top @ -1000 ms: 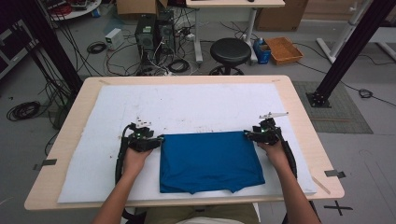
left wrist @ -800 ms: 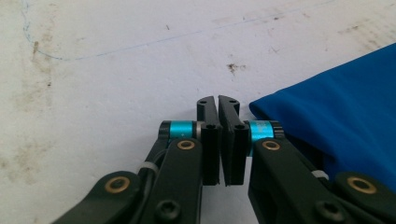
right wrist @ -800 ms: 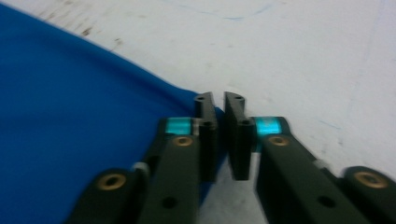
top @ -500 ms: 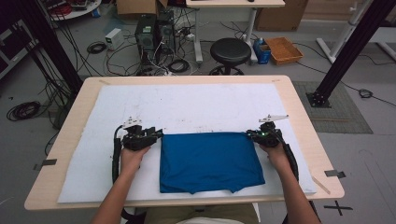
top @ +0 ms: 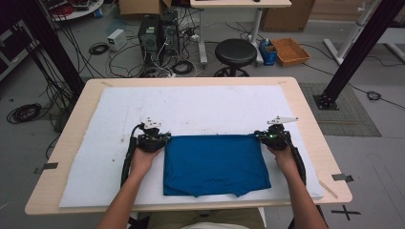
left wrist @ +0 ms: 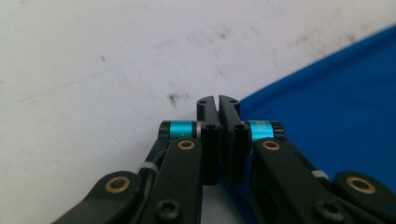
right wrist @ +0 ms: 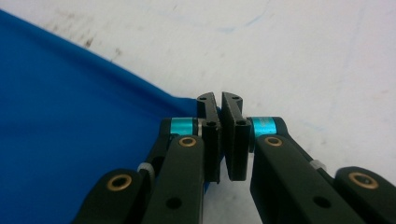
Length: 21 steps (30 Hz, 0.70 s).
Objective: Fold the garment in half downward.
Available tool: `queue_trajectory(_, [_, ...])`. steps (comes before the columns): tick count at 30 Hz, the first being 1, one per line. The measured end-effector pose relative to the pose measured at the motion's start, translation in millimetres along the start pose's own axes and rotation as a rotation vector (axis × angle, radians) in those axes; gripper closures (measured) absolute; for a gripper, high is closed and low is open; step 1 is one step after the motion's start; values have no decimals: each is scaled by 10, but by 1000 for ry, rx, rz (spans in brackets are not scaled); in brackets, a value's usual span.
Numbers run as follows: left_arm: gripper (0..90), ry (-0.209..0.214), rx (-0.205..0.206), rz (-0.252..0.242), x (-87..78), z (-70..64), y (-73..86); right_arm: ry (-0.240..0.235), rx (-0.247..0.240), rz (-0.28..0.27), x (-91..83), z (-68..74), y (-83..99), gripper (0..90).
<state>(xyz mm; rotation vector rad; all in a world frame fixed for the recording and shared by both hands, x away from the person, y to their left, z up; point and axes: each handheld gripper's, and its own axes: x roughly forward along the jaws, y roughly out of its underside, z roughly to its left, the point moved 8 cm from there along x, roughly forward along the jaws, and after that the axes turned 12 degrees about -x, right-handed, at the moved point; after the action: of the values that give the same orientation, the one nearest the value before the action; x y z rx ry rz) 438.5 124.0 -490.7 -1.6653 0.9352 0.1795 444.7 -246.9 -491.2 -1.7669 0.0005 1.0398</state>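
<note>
A folded blue garment [top: 216,164] was laid on the white mat [top: 95,143], near its front edge. Its far corners were pinched by the closed jaws of the left gripper [top: 165,138] and right gripper [top: 260,136]. A further fold was judged next, requiring both corners lifted together.

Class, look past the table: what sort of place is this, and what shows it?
Probably a lab or workshop: computer towers and loose cables on the floor, black frame posts, a stool.

The right gripper [right wrist: 220,103] has its jaws pinched on the blue cloth's [right wrist: 65,140] corner over the white mat [right wrist: 303,56].
</note>
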Motion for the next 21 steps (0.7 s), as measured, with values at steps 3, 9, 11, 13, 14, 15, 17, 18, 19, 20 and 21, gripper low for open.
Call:
queue_trajectory(3, [872,12,-32,-25,31,4,-93,34,6,-20,-15,-81,-29,872])
queue_trajectory(9, [868,9,-43,-45,146,0,-119,71,18,-29,59,-184,-60,870])
queue_trajectory(11, [854,32,-48,-66,125,-11,-128,77,27,-25,64,-190,-48,847])
queue_trajectory(13, [698,52,-43,-128,52,-15,-177,89,31,-40,35,-189,-62,688])
queue_trajectory(14, [579,79,-47,-158,-5,-23,-202,94,31,-55,8,-196,-75,593])
queue_trajectory(15, [571,119,-35,-184,-63,-41,-222,87,26,-73,-25,-189,-93,523])
queue_trajectory(17, [460,171,2,-229,-180,-70,-261,90,-17,-115,-110,-171,-133,373])
queue_trajectory(18, [436,208,18,-248,-242,-89,-275,102,-34,-131,-159,-163,-150,319])
queue_trajectory(19, [426,243,47,-268,-303,-109,-287,107,-47,-152,-207,-156,-168,290])
queue_trajectory(20, [409,274,77,-282,-363,-125,-291,95,-50,-171,-255,-136,-187,270])
queue_trajectory(21, [380,306,84,-292,-414,-145,-288,84,-54,-188,-299,-115,-202,240])
